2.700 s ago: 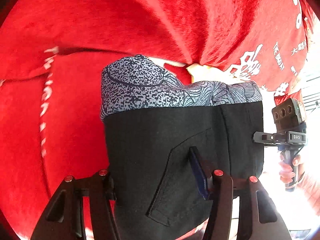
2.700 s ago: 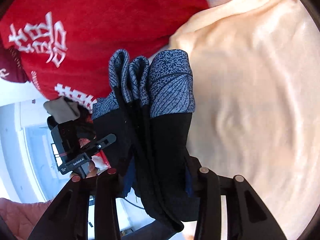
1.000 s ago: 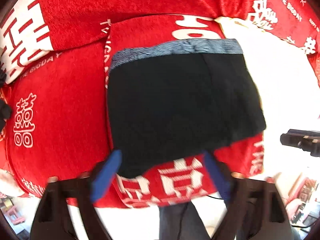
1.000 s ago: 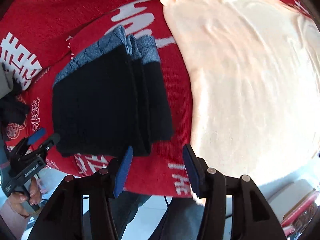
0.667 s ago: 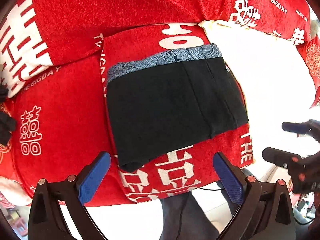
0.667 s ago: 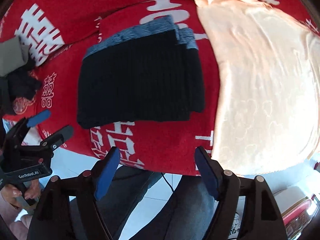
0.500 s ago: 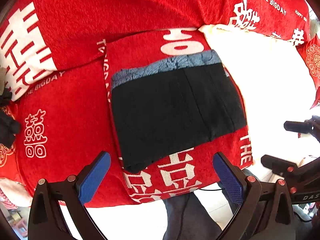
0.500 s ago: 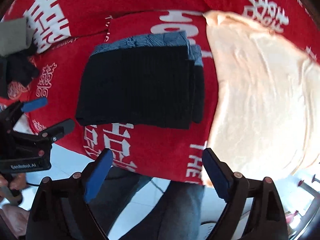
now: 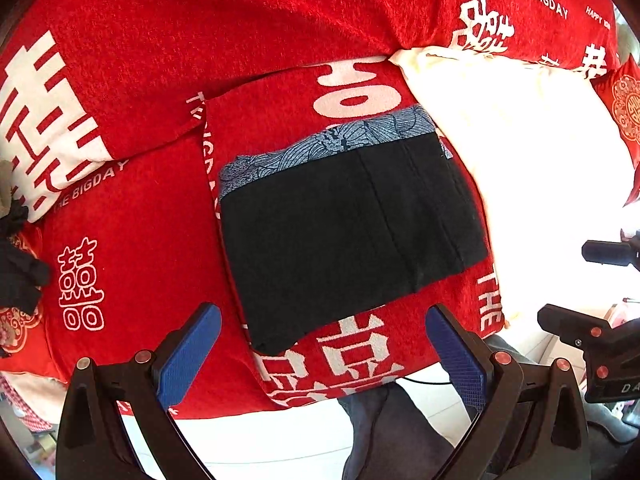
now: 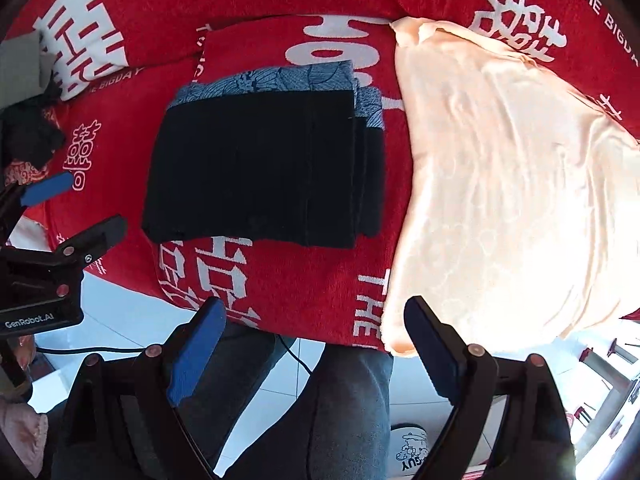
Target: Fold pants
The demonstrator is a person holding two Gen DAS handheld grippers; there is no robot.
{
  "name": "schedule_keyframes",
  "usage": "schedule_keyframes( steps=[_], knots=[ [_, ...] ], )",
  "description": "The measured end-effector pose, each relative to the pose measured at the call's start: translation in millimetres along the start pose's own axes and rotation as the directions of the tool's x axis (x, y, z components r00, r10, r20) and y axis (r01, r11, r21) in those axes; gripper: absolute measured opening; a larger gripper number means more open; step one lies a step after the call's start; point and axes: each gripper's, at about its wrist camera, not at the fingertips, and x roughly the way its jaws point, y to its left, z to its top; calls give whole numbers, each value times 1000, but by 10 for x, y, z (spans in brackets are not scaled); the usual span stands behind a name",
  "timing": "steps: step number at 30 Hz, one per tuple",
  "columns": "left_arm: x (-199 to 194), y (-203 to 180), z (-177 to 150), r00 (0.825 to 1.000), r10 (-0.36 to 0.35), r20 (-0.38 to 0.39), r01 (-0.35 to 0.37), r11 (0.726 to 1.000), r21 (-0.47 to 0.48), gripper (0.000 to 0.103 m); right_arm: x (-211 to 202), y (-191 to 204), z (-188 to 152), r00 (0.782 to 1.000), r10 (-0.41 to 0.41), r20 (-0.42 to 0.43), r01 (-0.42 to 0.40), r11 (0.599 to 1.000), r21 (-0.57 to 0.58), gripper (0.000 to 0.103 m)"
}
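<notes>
The folded pants (image 9: 344, 236) are black, with a blue-grey leaf-patterned waistband (image 9: 332, 148) along their far edge. They lie on a red cover (image 9: 132, 216) printed with white characters. To the right lies a plain peach cloth (image 10: 500, 184).

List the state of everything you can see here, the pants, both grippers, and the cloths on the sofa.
pants: folded into a flat stack, lying on the red cover, untouched.
left gripper: open, empty, above the pants.
right gripper: open, empty.
red cover: spread, printed with white characters.
cream cloth: spread out flat, slightly wrinkled, beside the pants.
</notes>
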Motion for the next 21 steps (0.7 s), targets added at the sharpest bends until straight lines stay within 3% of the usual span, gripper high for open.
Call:
schedule_keyframes(
  steps=[8, 21],
  knots=[
    [-37, 89, -65, 1000, 16, 7, -16, 997, -73, 103, -81, -37, 47, 1000, -12, 16, 12, 1000, 13, 92],
    [-94, 354, -244, 999, 40, 9, -38, 979, -199, 103, -237, 107, 213, 993, -6, 119, 3, 999, 33, 92]
  ],
)
